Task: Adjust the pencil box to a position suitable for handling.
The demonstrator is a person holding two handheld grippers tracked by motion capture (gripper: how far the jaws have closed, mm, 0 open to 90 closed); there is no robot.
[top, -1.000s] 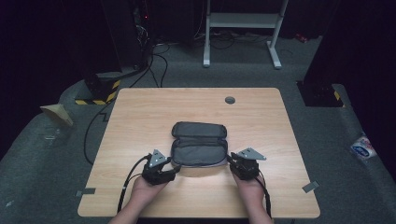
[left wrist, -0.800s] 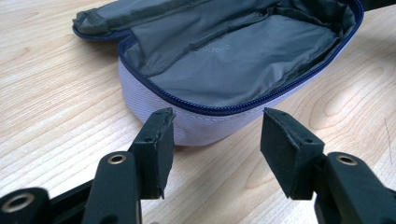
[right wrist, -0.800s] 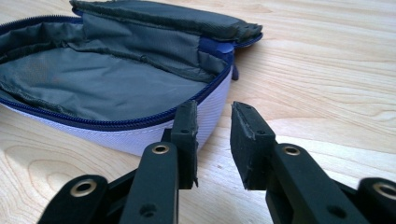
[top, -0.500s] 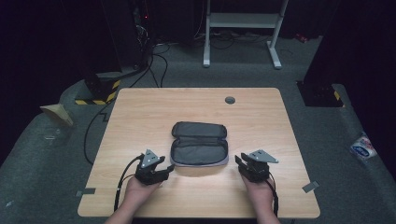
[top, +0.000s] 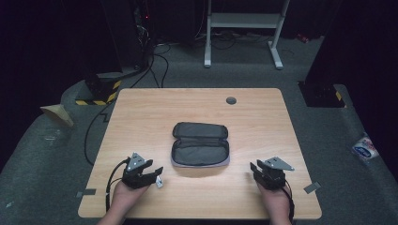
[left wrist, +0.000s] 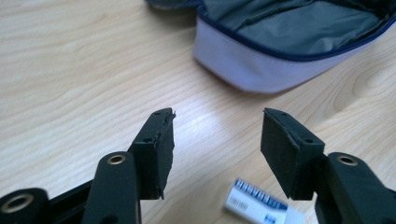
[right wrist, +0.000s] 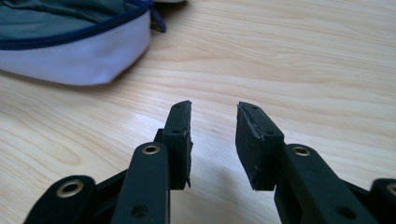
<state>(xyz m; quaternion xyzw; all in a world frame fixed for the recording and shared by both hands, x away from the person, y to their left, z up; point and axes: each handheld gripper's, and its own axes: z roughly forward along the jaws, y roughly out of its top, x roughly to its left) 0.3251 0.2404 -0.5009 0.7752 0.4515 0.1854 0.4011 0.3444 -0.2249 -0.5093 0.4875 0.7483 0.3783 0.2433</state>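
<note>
Lying unzipped at mid-table, the grey pencil case point(top: 200, 144) shows its dark lining (pale outer wall faces the person). Left gripper point(top: 156, 171) sits near the front edge of the wooden table point(top: 150, 112), apart from the case, jaws spread wide and empty. A small white eraser point(left wrist: 260, 206) lies on the wood just beneath them. Right gripper point(top: 253, 167) rests front-right, jaws parted by a narrower gap, nothing between them.
</note>
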